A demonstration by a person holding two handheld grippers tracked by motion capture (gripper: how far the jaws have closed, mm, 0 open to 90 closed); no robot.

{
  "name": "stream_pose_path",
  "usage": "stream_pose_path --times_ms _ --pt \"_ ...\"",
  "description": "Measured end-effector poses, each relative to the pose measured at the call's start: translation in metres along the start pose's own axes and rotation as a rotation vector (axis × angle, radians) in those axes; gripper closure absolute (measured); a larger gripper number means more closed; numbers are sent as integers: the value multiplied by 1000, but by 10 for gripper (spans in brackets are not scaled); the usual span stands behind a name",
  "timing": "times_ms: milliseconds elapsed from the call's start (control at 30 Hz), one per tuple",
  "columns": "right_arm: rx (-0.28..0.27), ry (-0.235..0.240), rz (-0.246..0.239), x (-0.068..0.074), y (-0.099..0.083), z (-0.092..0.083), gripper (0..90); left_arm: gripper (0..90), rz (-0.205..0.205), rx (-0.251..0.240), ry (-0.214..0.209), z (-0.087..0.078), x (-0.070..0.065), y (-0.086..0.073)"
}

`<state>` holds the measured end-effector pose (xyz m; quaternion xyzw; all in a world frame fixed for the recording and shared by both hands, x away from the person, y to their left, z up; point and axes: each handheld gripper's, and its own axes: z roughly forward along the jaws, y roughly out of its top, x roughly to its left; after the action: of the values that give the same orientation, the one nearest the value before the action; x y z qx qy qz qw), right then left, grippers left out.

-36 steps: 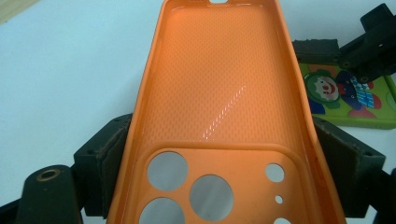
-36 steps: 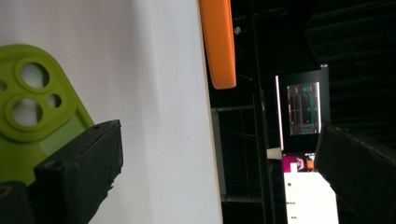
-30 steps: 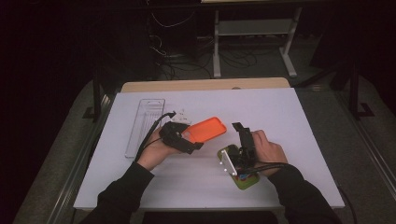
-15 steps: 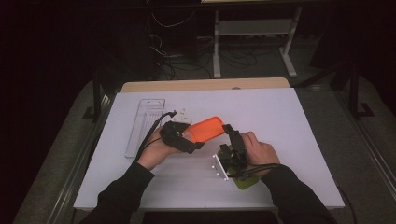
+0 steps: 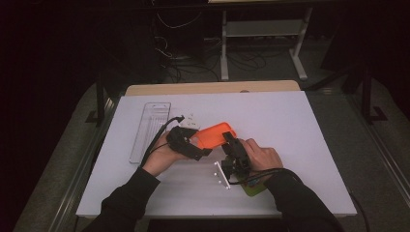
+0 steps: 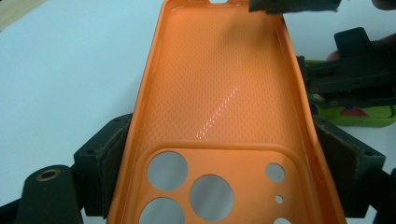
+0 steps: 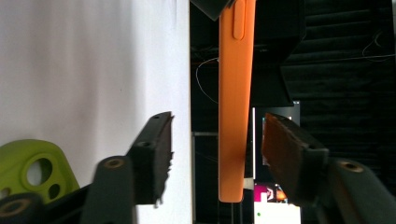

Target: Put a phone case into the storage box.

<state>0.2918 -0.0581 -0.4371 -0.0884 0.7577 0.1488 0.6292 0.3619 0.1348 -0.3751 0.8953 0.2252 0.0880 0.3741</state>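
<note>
Orange phone case (image 6: 219, 116) with dotted inner texture, lime-green case (image 7: 32, 168), white table (image 5: 300, 125).

Orange case (image 6: 219, 93): soft-looking plastic, semi-gloss, fine dimpled texture inside, smooth rim w/ sheen. Jaws: matt black plastic, rough dark pads. Surface (image 5: 290, 121): matt white, smooth, paper-like; bare wood strip at top edge. Green case (image 7: 32, 168), lower left: smooth matt plastic. Clear tray (image 5: 150, 130), left of centre: glossy see-through plastic.

A dim lab or workshop. Loose cables (image 5: 183, 63) trail over the floor behind the white table (image 5: 300, 125). A metal stand (image 5: 263, 46) waits beyond.
</note>
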Motion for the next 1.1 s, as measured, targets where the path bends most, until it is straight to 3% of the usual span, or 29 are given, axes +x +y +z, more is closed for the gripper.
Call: stream_pose_path --times_ms 333,367,433,467,700,967,1033,1067,1100 --pt "-14 -30 -29 4 2 0 621 153 2 -1 -9 2 -1 0" --pt "-16 -34 -36 4 2 0 634 154 -18 -19 -11 4 -3 0" --pt "-10 -33 -25 5 3 0 652 154 -15 -17 -12 4 -3 0" --pt "-10 -34 -27 6 3 -1 663 153 8 4 -13 3 -2 0" --pt "-19 -39 -42 4 4 -1 764 153 8 2 -19 4 -3 0" --pt "-17 -29 -30 5 5 -3 776 137 -2 4 -38 4 -1 -1" --pt "-17 -33 -28 4 5 -3 777 112 4 -13 -38 3 0 -2" --pt "-14 -29 -27 4 5 -3 777 80 -25 -41 -46 3 -1 -2" --pt "-12 -26 -26 4 4 -3 777 46 5 -21 -44 0 2 -1"
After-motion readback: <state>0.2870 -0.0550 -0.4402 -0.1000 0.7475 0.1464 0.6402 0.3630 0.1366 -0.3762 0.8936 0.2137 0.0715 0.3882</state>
